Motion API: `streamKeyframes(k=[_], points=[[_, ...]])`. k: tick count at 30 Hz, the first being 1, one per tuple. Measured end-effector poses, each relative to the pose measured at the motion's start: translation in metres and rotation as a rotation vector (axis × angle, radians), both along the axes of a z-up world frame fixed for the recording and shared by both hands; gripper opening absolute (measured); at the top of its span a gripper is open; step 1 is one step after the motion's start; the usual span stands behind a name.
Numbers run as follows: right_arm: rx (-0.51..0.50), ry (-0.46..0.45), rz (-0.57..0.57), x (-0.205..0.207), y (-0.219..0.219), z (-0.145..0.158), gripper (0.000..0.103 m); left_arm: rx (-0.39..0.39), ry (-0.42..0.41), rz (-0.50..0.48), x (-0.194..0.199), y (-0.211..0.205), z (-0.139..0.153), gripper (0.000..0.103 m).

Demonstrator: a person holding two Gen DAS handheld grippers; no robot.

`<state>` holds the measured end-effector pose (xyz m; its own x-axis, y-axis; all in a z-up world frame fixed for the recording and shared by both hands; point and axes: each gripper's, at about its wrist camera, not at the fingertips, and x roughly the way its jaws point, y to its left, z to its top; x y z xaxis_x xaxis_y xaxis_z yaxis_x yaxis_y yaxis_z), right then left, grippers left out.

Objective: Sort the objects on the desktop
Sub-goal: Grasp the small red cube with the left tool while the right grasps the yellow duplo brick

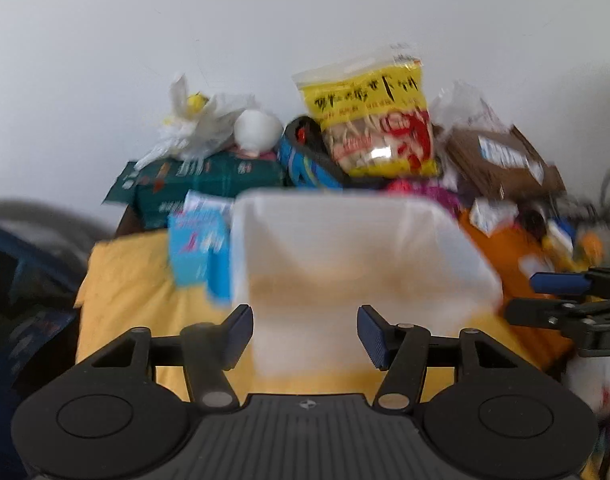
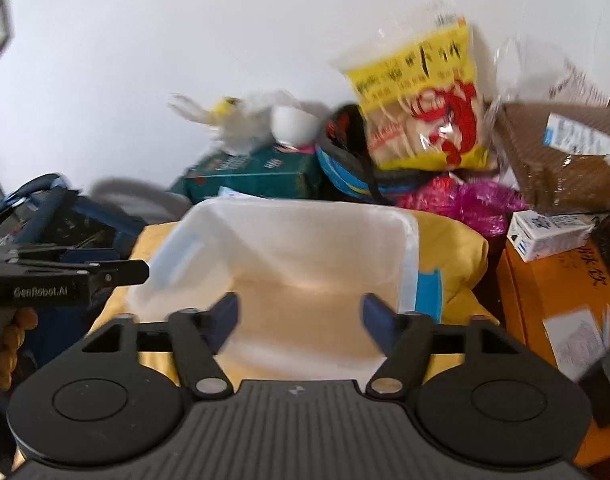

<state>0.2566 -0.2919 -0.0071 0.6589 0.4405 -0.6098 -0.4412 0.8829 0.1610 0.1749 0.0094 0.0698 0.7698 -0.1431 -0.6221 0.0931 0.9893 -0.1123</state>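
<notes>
While both views are blurred, we note the left gripper point(image 1: 305, 332) and right gripper point(image 2: 301, 320) parted wide, gripping nothing. A translucent plastic bin point(image 1: 345, 248) sits just ahead on yellow cloth point(image 1: 129, 280). At twelve o'clock a yellow snack bag point(image 1: 373, 120) tops crowded clutter; a blue carton point(image 1: 197, 248) stands at ten.
</notes>
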Motion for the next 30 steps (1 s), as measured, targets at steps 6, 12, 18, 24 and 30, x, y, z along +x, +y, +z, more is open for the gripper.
streamKeyframes(k=[6, 12, 18, 24, 30], points=[[-0.046, 0.005, 0.121, -0.113, -0.005, -0.065, 0.077, 0.033, 0.085, 0.006, -0.095, 0.011, -0.065, 0.061], [-0.135, 0.060, 0.197, -0.161, 0.005, -0.123, 0.068, 0.036, 0.168, 0.013, -0.120, 0.007, -0.110, 0.061], [-0.139, 0.062, 0.191, -0.145, 0.012, -0.131, 0.062, 0.052, 0.162, 0.000, -0.115, -0.004, -0.124, 0.059], [-0.135, 0.099, 0.197, -0.146, 0.018, -0.144, 0.050, 0.021, 0.173, -0.050, -0.112, -0.013, -0.134, 0.032], [-0.102, 0.135, 0.203, -0.149, 0.014, -0.145, 0.035, 0.015, 0.165, -0.038, -0.116, -0.011, -0.132, 0.025]])
